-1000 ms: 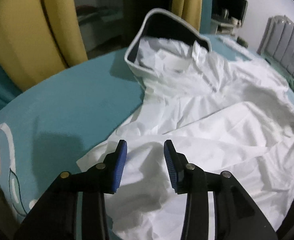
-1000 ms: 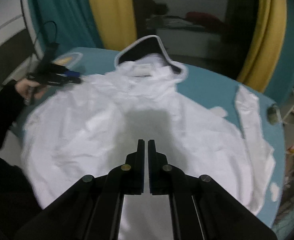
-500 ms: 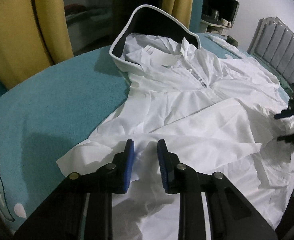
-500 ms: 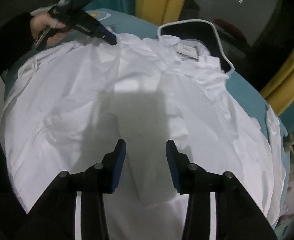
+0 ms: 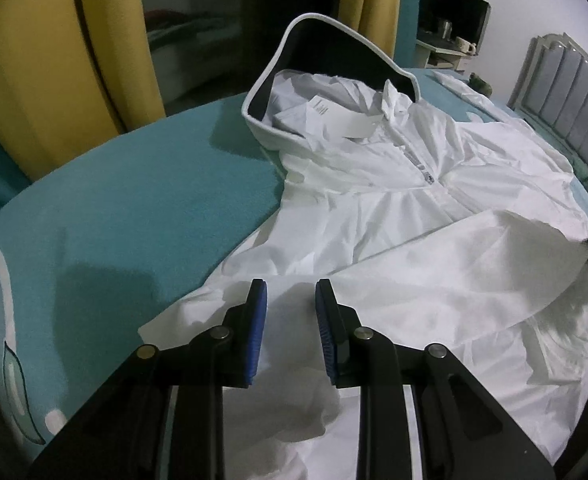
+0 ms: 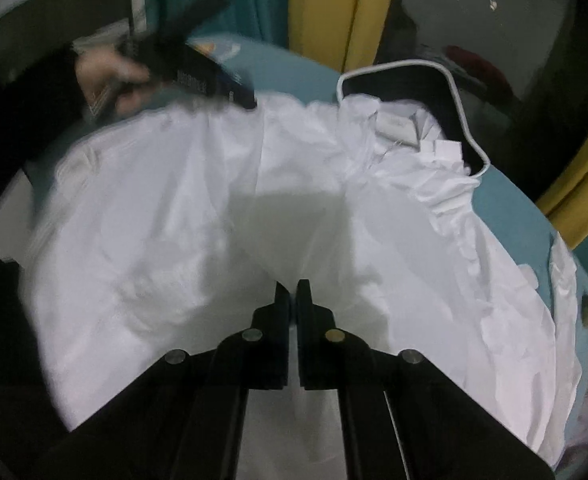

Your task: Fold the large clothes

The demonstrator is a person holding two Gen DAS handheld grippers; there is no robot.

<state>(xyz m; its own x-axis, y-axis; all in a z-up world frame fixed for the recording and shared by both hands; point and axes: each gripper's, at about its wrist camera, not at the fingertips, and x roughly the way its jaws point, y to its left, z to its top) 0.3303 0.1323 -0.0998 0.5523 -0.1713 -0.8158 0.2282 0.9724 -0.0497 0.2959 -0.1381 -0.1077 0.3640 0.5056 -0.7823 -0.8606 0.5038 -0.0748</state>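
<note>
Left wrist view: white jacket lies under the parted left claw.

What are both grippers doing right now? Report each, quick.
Left gripper: jaws apart over the white garment, gripping nothing.
Right gripper: closed; whether cloth is pinched between the pads cannot be told.
</note>
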